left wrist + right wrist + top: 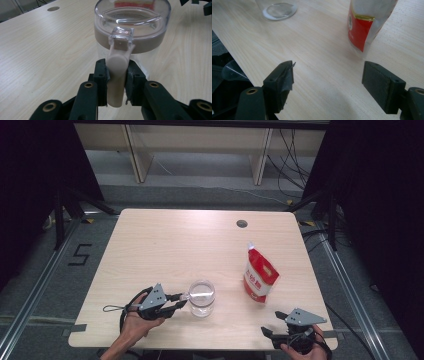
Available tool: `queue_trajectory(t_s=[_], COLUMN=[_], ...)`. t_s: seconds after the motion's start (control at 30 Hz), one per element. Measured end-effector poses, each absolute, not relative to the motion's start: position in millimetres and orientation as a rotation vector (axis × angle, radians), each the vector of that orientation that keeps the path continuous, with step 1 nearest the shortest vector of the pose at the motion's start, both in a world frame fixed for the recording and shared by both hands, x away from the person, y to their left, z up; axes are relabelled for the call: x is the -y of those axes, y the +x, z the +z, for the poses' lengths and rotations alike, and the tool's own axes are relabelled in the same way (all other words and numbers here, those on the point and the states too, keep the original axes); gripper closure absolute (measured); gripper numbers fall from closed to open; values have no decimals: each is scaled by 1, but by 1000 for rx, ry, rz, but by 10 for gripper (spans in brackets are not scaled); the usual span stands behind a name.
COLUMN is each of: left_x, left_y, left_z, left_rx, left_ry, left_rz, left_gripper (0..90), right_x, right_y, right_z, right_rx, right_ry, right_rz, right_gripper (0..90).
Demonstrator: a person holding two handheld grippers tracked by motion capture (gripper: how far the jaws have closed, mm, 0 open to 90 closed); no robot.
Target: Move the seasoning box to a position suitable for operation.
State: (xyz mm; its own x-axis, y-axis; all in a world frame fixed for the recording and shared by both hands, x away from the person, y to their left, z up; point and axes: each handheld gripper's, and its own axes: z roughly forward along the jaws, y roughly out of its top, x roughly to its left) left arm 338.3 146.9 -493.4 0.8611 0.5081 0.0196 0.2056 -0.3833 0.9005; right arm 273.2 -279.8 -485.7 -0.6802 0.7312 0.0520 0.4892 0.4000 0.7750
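Note:
A clear jar [201,298] with a see-through lid [132,17] and a beige collar stands near the table's front middle. My left gripper [176,305] is shut on the jar's beige latch handle [117,75], which sticks out toward me between both pads [102,80]. A red and white pouch [259,274] stands upright to the right of the jar. My right gripper [270,334] hovers open near the front right edge, nothing between its jaws; the pouch [367,22] rises ahead of it and the jar's base [279,10] lies farther off.
The light wooden table [165,245] has a round cable hole [242,224] at its back right. Its front edge [234,62] runs close under my right gripper. Black curtains flank both sides, and shelving legs stand beyond the far edge.

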Motion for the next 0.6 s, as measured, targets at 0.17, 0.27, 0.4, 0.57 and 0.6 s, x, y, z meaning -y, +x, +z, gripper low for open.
queue_trajectory(t_s=[0.17,0.27,0.4,0.57,0.6], left_x=[-139,-138,-138,-139,-139], left_y=[333,332,333,335,334], left_z=[-493,-493,-493,-494,-493], left_rx=[-477,-479,-484,-509,-518], left_ry=[1988,1988,1994,1981,1979], left_rz=[333,323,334,329,332], left_gripper=[733,733,731,728,715], right_x=[279,279,279,279,278], right_y=[273,273,273,274,274], right_z=[-486,-486,-486,-486,-486], right_rx=[-2358,-2364,-2361,-2367,-2367], right_ry=[1055,1060,1055,1056,1050], right_rz=[1160,1159,1156,1157,1159], right_gripper=[263,263,263,264,264])
